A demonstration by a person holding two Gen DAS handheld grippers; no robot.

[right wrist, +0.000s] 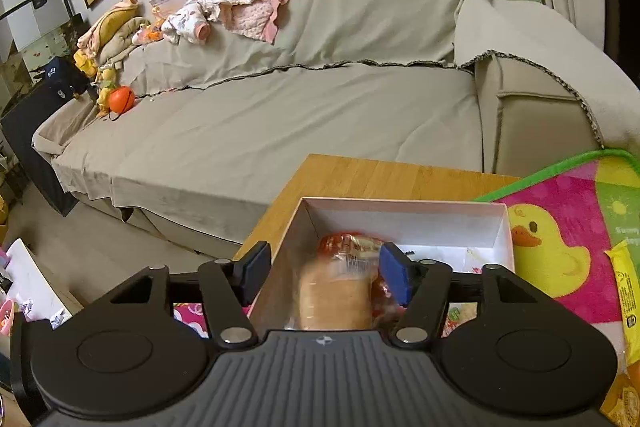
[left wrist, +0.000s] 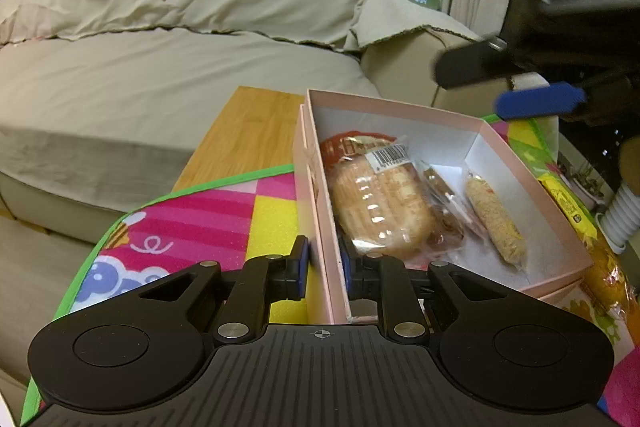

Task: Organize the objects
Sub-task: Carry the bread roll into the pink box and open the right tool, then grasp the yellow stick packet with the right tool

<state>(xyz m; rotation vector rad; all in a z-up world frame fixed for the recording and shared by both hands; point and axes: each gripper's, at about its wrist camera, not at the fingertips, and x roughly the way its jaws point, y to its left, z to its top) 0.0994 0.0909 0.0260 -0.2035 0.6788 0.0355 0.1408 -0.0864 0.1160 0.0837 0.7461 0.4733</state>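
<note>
My left gripper (left wrist: 325, 269) has its jaws clamped on the near-left wall of the pink box (left wrist: 440, 115), one pad outside the wall and one inside. The box sits on the wooden desk (left wrist: 256, 123), partly over the colourful play mat (left wrist: 208, 211) that covers the desk's near side, with its far end reaching toward the desk's far edge by the sofa (left wrist: 160, 67).

Inside the box I see a wrapped round bread (left wrist: 380, 203) against the left wall, a small brown wrapped snack (left wrist: 444, 203) just beside it, and a long crumbly snack stick (left wrist: 496, 223) lying nearer the right wall.

My right gripper (right wrist: 324, 273) is above the box's near end, jaws apart and gripping nothing; the bread shows blurred between them below, and I see no pad pressing on it. From the left wrist view that gripper appears blurred at the upper right, above the box's far corner.

A yellow packet (right wrist: 626, 291) lies on the mat to the right of the box, near the desk's right edge.
</note>
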